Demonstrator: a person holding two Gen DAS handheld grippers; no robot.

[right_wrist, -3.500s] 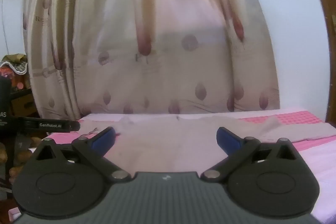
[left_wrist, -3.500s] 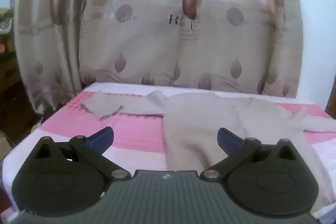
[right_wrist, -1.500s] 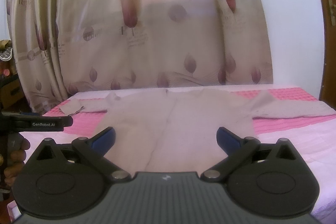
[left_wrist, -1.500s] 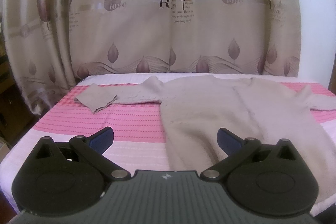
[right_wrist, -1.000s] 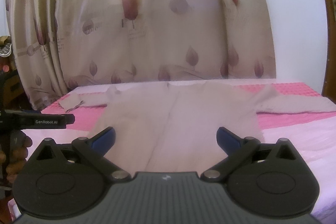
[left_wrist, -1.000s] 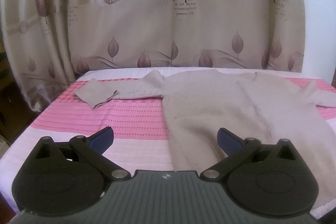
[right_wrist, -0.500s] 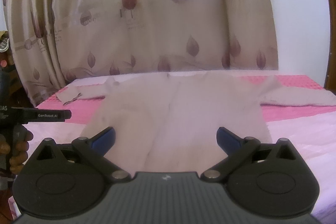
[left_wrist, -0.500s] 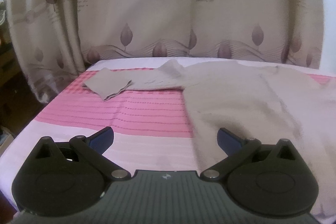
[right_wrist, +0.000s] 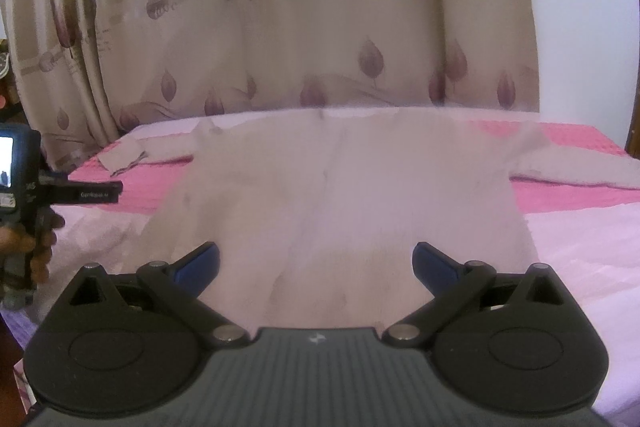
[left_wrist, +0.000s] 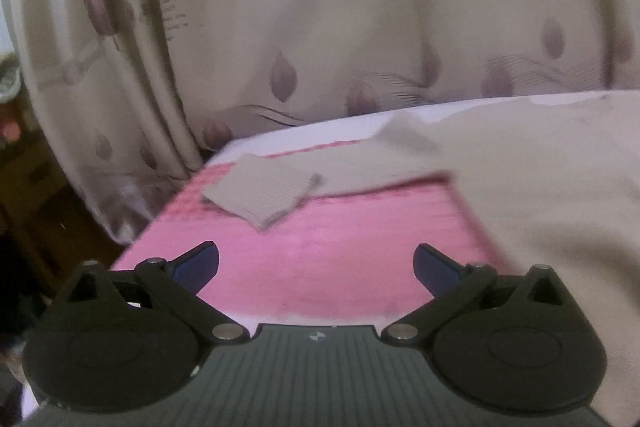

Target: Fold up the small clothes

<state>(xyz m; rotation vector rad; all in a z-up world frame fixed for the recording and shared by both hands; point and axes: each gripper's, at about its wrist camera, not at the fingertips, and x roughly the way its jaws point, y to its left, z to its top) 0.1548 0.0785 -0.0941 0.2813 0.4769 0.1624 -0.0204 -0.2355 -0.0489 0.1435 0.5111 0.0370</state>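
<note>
1. I am looking into a home bedroom: a bed (right_wrist: 580, 247) with a pink and white cover fills both views.
2. Leaf-printed curtains (right_wrist: 320, 47) hang along its far edge.
3. A white wall (right_wrist: 580, 27) stands at the far right corner.

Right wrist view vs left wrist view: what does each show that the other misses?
Only the right wrist view shows the sweater's right sleeve lying out on the bed, the white wall, and the left gripper seen from the side in a hand.

Only the left wrist view shows the left cuff close up, folded back on the pink bedspread, and the dark furniture beside the bed.

Both show the beige sweater spread flat, the leaf-print curtain, and each view's own gripper, open and empty.
</note>
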